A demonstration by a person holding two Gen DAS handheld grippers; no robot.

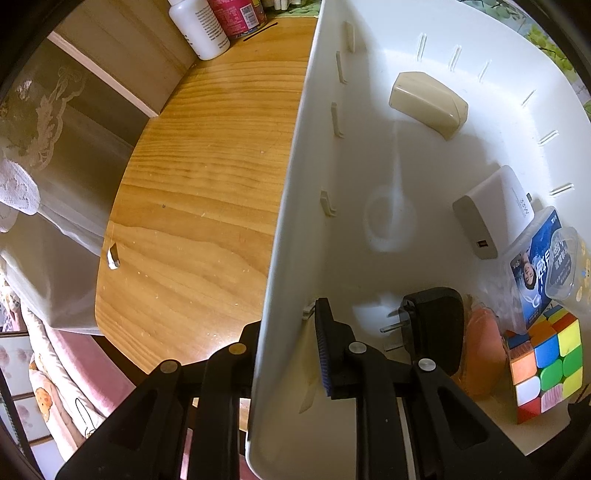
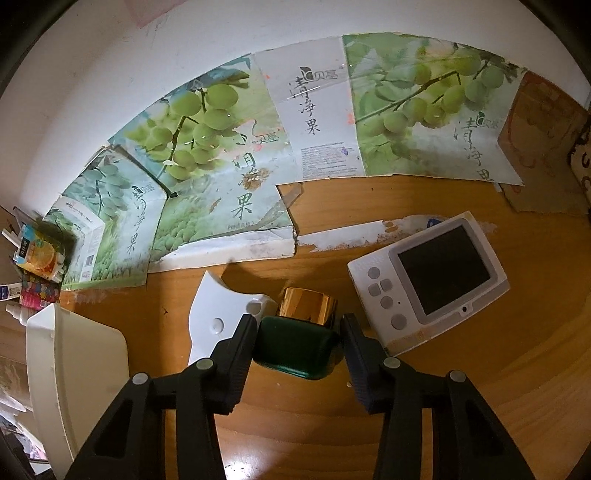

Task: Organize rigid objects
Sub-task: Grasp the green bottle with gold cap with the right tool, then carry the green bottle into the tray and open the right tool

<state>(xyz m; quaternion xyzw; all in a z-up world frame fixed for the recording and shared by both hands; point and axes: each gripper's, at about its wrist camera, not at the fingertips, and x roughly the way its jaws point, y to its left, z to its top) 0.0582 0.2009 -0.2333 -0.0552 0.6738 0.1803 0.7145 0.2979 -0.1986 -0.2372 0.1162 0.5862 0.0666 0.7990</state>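
Note:
My left gripper (image 1: 286, 332) is shut on the side wall of a white bin (image 1: 295, 192), one finger outside and one inside. The bin holds a beige case (image 1: 428, 103), a white charger (image 1: 491, 210), a black plug adapter (image 1: 432, 325), an orange item (image 1: 480, 350), a clear box with a blue card (image 1: 543, 266) and a colour cube (image 1: 546, 362). In the right wrist view a dark green bottle (image 2: 295, 350) with a gold cap (image 2: 308, 302) lies on the wooden table, and my right gripper (image 2: 298, 321) is shut on it, both pads against its sides.
A white screen device (image 2: 428, 288) lies right of the bottle and a curved white plastic piece (image 2: 221, 314) lies left of it. The bin's corner (image 2: 74, 369) is at the lower left. Flattened grape cartons (image 2: 221, 166) line the wall. A white bottle (image 1: 199, 26) and red can (image 1: 236, 14) stand at the table's far edge.

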